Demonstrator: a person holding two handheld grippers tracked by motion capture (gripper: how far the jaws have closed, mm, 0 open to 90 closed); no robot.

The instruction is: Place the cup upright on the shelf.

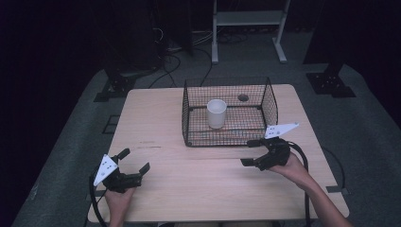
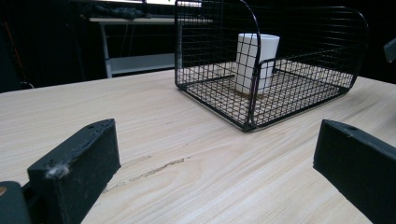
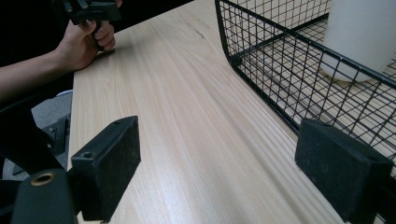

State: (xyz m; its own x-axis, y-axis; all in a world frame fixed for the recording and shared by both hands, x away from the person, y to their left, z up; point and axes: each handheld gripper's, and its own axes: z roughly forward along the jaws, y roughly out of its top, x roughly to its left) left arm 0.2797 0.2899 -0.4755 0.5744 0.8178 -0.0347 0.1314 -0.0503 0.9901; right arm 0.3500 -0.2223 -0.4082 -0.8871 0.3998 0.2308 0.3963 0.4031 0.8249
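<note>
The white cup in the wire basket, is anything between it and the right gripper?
Yes. The near wall of the black wire basket stands between the right gripper and the white cup, which stands upright inside it. The basket is open on top, so a reach from above looks unobstructed.

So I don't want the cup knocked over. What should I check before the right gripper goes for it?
1. Cup upright in the basket: ok.
2. Right gripper open and empty: ok.
3. Right gripper over the basket wall: not ok, it sits outside the near wall.
4. Left gripper clear of the path: ok, open, at the table's near left.
5. Jaws wide enough for the cup: cannot tell.
</note>
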